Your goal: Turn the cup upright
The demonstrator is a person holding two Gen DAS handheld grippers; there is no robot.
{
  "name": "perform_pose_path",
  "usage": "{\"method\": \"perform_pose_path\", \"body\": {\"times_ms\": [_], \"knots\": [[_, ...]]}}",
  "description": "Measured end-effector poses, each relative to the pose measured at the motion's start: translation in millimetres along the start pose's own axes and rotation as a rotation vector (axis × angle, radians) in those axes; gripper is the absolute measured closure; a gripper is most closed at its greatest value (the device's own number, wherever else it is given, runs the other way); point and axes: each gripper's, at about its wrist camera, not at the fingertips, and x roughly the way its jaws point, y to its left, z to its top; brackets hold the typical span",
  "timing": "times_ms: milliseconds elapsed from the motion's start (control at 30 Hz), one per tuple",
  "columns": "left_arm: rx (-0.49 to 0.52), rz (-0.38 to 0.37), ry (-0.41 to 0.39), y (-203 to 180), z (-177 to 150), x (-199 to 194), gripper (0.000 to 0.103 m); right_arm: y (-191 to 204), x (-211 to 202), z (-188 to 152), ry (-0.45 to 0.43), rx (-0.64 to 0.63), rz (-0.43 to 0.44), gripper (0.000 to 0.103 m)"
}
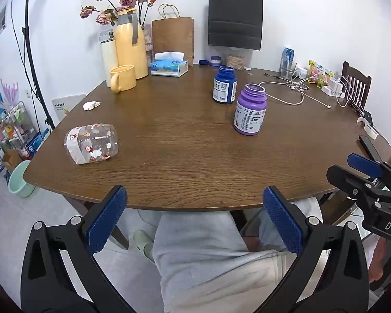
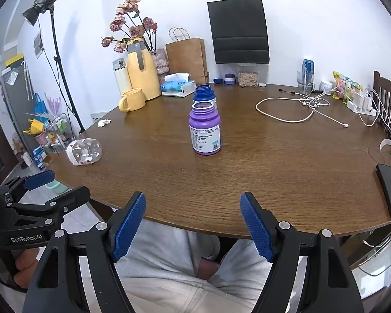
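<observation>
A clear plastic cup [image 1: 91, 143] with small red and white prints lies on its side near the left edge of the round wooden table [image 1: 185, 161]; it also shows at the left in the right wrist view as the cup [image 2: 84, 151]. My left gripper [image 1: 194, 221] is open, held just off the table's near edge, to the right of and nearer than the cup. My right gripper [image 2: 193, 228] is open too, at the near edge in front of the purple bottle. Each gripper appears at the side of the other's view. Nothing is held.
A purple bottle [image 2: 205, 128] and a blue bottle [image 2: 203, 94] stand open mid-table. A yellow mug [image 1: 123, 78], yellow jug [image 1: 129, 44], tissue box [image 1: 169, 65] and paper bags line the back. White cables [image 2: 294, 109] and a phone [image 2: 389, 193] lie at the right. A person's lap is below.
</observation>
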Motion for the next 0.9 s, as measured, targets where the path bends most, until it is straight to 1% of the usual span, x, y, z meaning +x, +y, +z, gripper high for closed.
{"method": "perform_pose_path", "body": {"times_ms": [900], "knots": [[0.003,0.011,-0.012,-1.0,-0.4,-2.4,0.0,1.0,0.9,-0.1,0.004,-0.002,0.001,0.024]]}}
